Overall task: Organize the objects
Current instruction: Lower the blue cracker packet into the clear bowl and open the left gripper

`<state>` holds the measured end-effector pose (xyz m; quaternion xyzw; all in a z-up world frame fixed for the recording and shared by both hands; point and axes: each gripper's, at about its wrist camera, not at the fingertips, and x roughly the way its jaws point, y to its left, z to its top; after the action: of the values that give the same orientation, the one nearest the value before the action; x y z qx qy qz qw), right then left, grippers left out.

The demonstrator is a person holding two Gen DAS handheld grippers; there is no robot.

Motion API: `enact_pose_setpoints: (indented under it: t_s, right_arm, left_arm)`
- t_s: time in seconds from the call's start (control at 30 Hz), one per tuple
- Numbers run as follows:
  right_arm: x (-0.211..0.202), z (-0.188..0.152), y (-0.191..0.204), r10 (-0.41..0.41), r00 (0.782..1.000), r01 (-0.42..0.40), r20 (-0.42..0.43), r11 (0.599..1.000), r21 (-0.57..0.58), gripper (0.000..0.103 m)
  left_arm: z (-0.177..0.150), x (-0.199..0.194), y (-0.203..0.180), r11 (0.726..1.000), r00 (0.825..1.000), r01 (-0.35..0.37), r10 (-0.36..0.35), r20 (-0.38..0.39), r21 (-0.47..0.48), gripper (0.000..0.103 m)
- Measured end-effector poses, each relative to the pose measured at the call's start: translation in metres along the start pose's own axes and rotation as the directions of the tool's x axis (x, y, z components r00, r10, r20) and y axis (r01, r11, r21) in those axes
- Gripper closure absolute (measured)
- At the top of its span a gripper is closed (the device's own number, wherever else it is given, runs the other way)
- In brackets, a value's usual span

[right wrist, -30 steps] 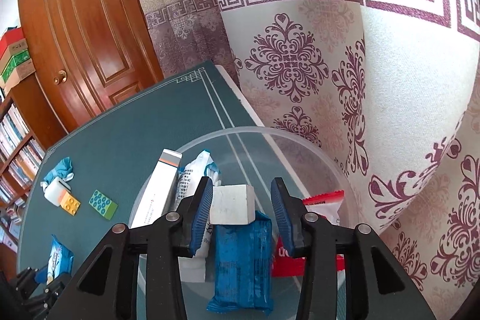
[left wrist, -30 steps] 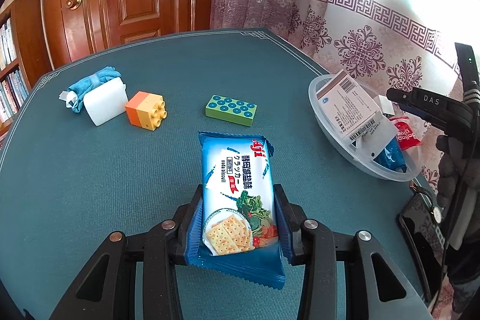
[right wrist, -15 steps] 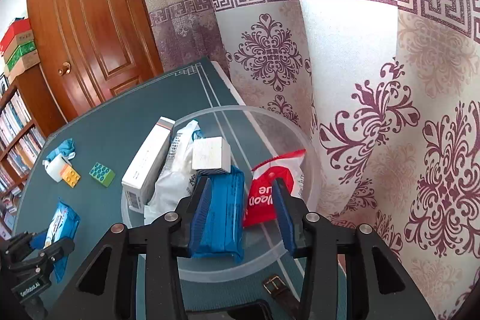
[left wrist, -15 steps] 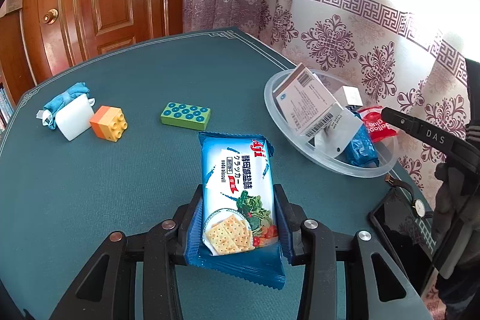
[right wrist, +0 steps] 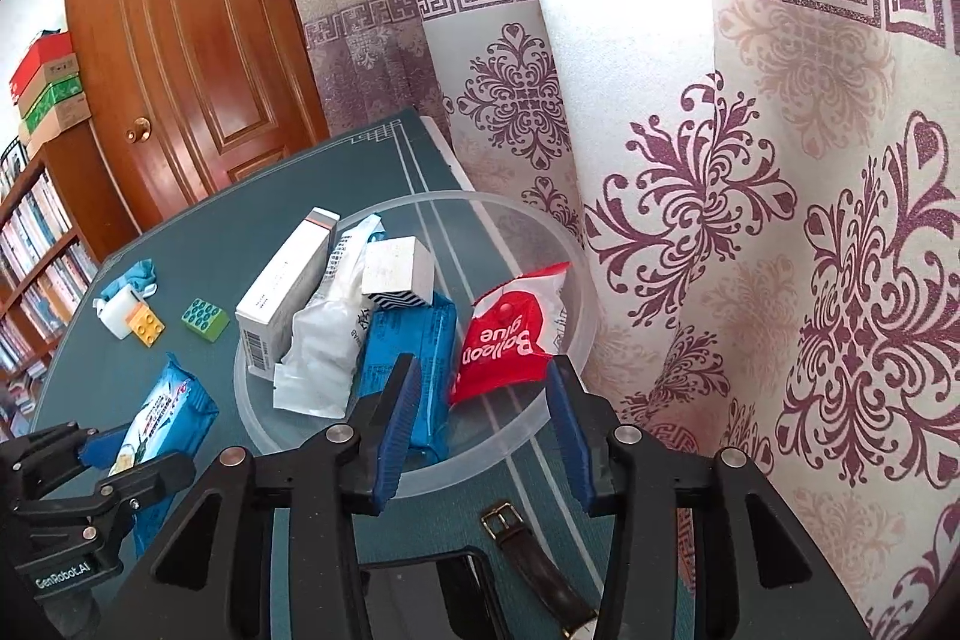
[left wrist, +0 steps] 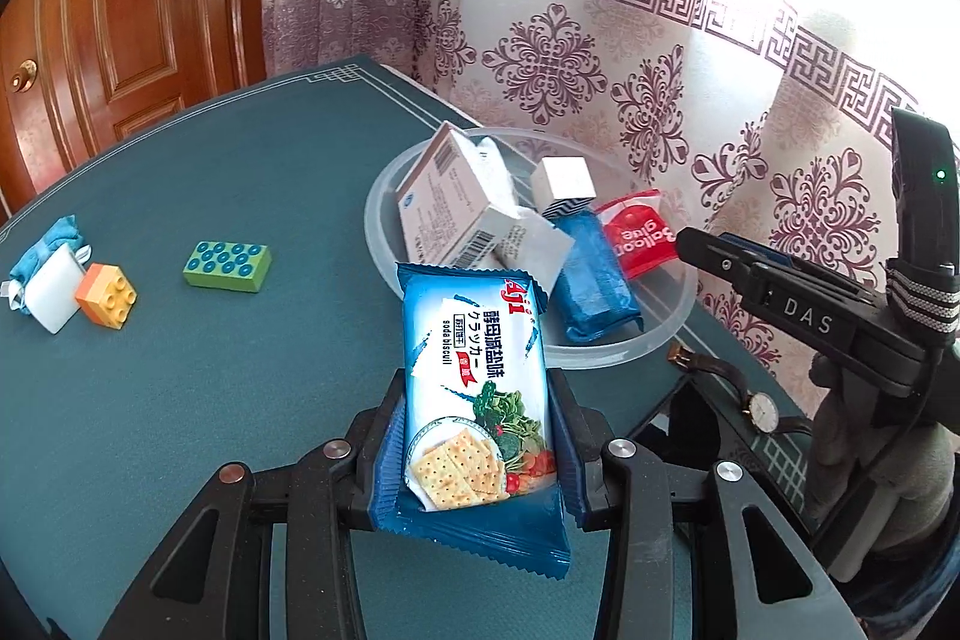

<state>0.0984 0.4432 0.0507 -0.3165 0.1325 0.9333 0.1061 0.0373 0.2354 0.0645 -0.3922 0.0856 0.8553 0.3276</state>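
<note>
My left gripper (left wrist: 477, 385) is shut on a blue soda-cracker packet (left wrist: 474, 328), held above the green table just short of the clear plastic bowl (left wrist: 384, 196). In the right wrist view the same packet (right wrist: 162, 412) hangs left of the bowl (right wrist: 576, 280). The bowl holds a white barcoded box (right wrist: 288, 292), a white pouch (right wrist: 324, 340), a small white cube box (right wrist: 396, 271), a blue packet (right wrist: 414, 346) and a red glue packet (right wrist: 510, 334). My right gripper (right wrist: 483, 367) is open and empty over the bowl's near rim.
A green brick (left wrist: 227, 267), an orange brick (left wrist: 107, 293) and a white block on a blue cloth (left wrist: 51, 280) lie at the table's left. A wristwatch (right wrist: 528, 550) and a dark flat device (left wrist: 720, 436) lie near the bowl. Patterned curtains hang close behind it.
The right gripper drew back from inside the bowl, leaving the white cube box on the blue packet. The left gripper carried the cracker packet closer to the bowl.
</note>
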Motion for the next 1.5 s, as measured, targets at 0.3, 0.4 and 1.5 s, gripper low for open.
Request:
enact_pose_setpoints:
  t_s: [0.3, 0.4, 1.5]
  right_arm:
    - [0.002, -0.005, -0.013, 0.005, 1.000, -0.005, -0.013, 1.000, 0.006, 0.058]
    - [0.003, -0.007, -0.019, 0.006, 1.000, -0.005, -0.013, 1.000, 0.017, 0.058]
    - [0.013, -0.013, -0.032, 0.004, 0.999, -0.002, -0.035, 0.999, 0.044, 0.058]
  left_arm:
    - [0.019, 0.010, -0.038, 0.996, 0.998, 0.066, -0.067, 0.009, 0.065, 0.059]
    - [0.025, 0.015, -0.049, 0.992, 0.996, 0.089, -0.091, 0.013, 0.084, 0.059]
    - [0.056, 0.078, -0.042, 0.997, 0.997, 0.078, -0.078, -0.009, 0.005, 0.035]
